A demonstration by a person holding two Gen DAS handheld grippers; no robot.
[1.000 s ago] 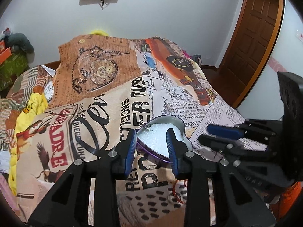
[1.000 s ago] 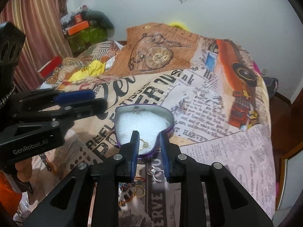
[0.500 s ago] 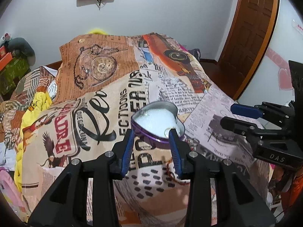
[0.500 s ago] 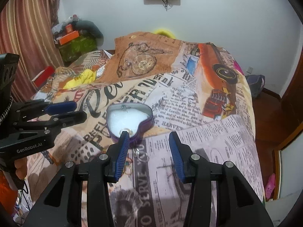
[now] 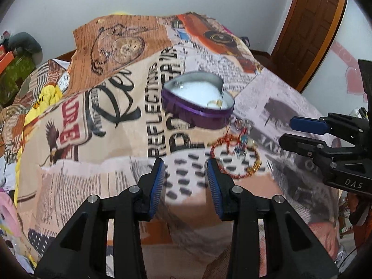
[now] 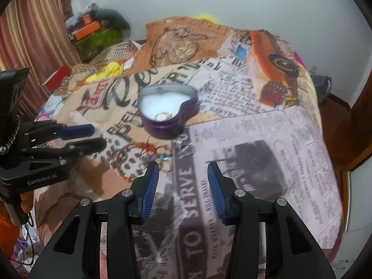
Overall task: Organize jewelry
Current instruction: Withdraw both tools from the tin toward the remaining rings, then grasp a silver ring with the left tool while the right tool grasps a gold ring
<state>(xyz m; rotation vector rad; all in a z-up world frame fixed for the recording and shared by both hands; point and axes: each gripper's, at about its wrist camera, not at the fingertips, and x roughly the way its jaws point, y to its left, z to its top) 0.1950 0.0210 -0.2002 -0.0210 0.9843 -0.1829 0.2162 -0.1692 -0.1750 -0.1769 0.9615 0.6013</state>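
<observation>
On the newspaper-print bedspread, a gold ring is kept in the purple heart-shaped tin, while loose red-and-gold bangles are approached by the left gripper and right gripper, both parted and empty.

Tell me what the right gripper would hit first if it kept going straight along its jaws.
Most likely the bedspread itself: the right gripper has only printed cloth between its open jaws. The bracelets lie just left of that line and the heart-shaped tin farther up-left, though depth is unclear.
</observation>
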